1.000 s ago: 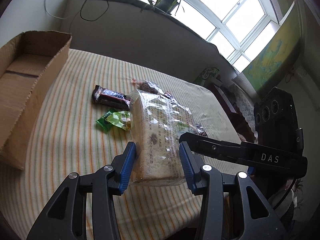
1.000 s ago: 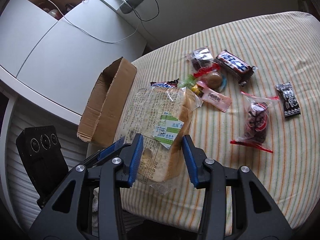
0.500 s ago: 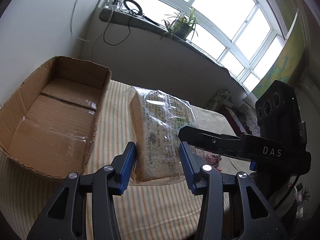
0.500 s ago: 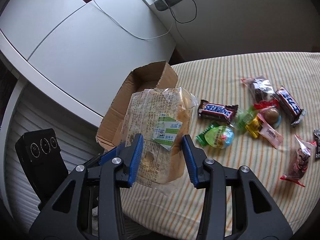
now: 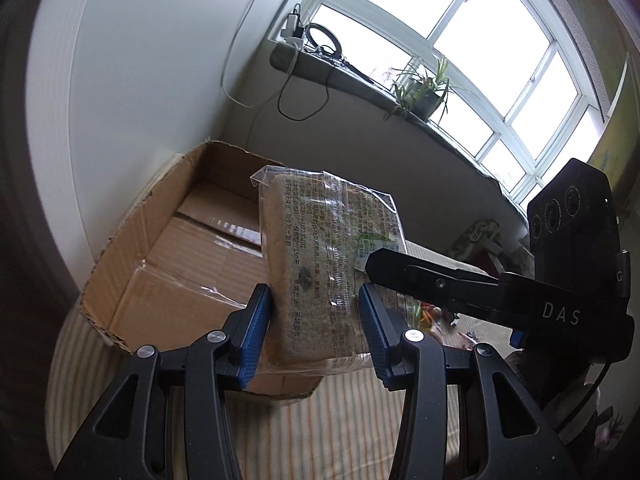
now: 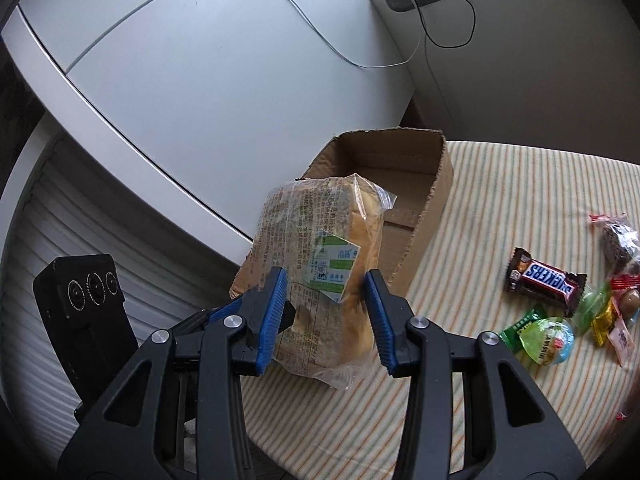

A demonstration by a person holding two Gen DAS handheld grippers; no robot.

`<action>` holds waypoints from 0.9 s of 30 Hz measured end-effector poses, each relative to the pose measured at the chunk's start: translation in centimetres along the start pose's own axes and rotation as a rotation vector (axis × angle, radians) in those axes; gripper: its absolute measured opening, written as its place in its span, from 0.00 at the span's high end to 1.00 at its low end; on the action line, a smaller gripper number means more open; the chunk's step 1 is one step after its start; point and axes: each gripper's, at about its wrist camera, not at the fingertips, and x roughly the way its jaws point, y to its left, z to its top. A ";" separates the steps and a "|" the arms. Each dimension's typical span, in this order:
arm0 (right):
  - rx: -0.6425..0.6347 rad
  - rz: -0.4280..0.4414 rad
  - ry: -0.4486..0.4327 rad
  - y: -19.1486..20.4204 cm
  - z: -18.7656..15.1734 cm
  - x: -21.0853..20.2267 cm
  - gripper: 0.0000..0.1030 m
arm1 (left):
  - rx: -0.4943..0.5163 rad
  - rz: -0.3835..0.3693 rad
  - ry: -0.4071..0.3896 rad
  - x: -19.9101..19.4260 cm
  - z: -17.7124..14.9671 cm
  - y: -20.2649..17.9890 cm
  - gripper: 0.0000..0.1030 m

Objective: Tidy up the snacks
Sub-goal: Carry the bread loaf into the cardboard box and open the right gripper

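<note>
Blue pads [image 5: 254, 334] of the left gripper [image 5: 316, 334] press both sides of a bagged bread loaf [image 5: 320, 264], pinching its lower end; loaf is off the cloth, tilted up and away. Right gripper [image 6: 326, 316] pinches the same loaf [image 6: 320, 280] from the other side (both sets of tongs clamp it, neither spread wide nor pressed together). In the right wrist view the left pad sits on the wrapper; contact at the right pad is harder to read, since loose plastic bulges there. Lower end of the bag hangs crumpled below the pads. Print on the wrapper is too small to read; a green-and-white label [image 6: 334, 272] shows on one face.

Each view catches the other gripper as a black arm and camera block, partly cut off by the loaf and frame edge.

Just behind the loaf stands an open cardboard box [image 5: 168, 264], on the striped tablecloth [image 6: 520, 208]; loaf hangs in front of and above its near part, not inside. Box floor is partly hidden by the loaf.

Farther right on the cloth lie loose snacks: a Snickers bar [image 6: 546, 282], a green-wrapped round sweet [image 6: 546, 338], small yellow and pink packets [image 6: 614, 322] (overlapping, hard to separate), a clear bag with dark contents [image 6: 618, 238] cut by the frame edge.

Beyond: white cabinet [image 6: 200, 80], windowsill with cables and a potted plant [image 5: 420, 92], bright window [image 5: 460, 40] blown out.
</note>
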 end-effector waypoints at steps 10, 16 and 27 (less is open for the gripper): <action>0.002 0.030 0.055 0.5 0.7 3.4 0.58 | -0.016 0.063 0.007 0.0 0.8 2.6 0.57; 0.017 -0.027 0.051 -0.2 1.0 4.1 0.58 | -0.009 0.126 0.033 1.1 0.7 3.0 0.58; -0.023 -0.140 -0.032 0.9 0.4 -1.0 0.52 | 0.002 0.055 -0.028 -2.2 0.2 3.2 0.58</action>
